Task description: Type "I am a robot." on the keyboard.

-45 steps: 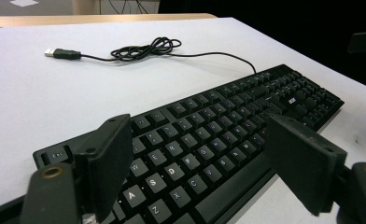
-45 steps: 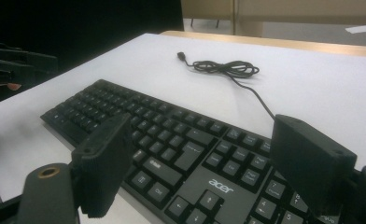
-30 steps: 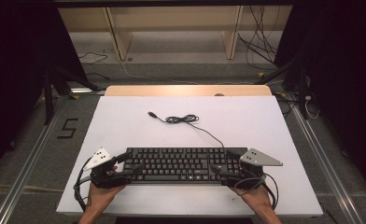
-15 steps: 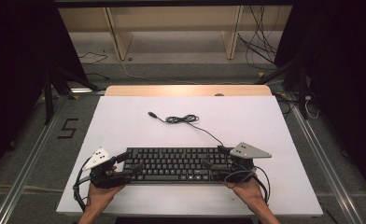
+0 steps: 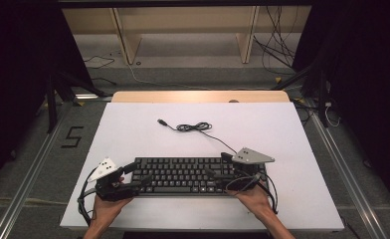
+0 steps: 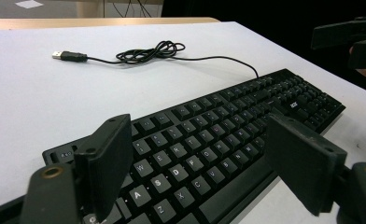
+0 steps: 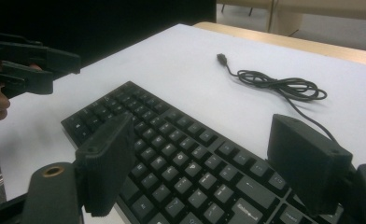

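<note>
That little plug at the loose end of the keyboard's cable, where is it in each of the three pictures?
High view: USB plug upper middle, beyond the keyboard.
Left gripper view: plug upper left.
Right gripper view: plug upper middle.
Shared landmark: the coiled cable beside it.

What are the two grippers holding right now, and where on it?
Nothing is held. The left gripper and right gripper both stand open over opposite ends of the keyboard, jaws not closed on it.

Black keyboard [image 6: 204, 154] with white key legends, letters W, A, S, D, Z, X and C readable in the left gripper view, remaining legends too small or blurred, large dark number 5 [image 5: 72, 137] marked on the floor [image 5: 44, 164] left of the tabletop [image 5: 133, 124]
</note>
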A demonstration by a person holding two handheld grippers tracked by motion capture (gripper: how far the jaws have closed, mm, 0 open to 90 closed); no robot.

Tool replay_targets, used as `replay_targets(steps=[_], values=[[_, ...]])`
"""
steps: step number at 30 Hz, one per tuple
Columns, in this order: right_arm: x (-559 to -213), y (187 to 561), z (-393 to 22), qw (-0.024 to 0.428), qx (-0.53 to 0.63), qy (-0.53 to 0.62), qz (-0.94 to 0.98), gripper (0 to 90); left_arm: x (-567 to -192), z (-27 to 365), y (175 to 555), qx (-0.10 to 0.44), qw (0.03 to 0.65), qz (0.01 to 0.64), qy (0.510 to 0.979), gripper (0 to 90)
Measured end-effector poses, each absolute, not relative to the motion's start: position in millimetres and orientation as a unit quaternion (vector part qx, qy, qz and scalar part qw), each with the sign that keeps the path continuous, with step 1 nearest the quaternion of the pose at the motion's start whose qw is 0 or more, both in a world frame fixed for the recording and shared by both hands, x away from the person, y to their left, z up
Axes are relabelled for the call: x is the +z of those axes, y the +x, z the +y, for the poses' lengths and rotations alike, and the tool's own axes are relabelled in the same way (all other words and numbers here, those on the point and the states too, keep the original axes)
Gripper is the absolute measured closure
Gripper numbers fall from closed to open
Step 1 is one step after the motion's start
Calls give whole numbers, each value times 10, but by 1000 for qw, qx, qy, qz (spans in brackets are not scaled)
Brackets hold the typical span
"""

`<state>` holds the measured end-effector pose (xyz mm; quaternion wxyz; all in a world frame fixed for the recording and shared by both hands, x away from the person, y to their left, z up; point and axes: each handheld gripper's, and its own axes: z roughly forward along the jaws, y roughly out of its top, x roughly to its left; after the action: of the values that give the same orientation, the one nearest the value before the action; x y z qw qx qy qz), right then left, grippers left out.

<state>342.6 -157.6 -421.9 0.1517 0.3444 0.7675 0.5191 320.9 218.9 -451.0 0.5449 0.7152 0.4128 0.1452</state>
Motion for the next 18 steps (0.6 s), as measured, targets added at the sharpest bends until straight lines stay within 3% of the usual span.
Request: replay_targets(steps=[7, 18], values=[[-4254, 3486, -1464, 143, 507, 340, 779, 266, -4506, 2193, 3206, 146, 546, 413, 714, 237], [-4299, 3584, -1299, 138, 500, 336, 786, 421, -4503, 2197, 3203, 147, 548, 414, 712, 236]])
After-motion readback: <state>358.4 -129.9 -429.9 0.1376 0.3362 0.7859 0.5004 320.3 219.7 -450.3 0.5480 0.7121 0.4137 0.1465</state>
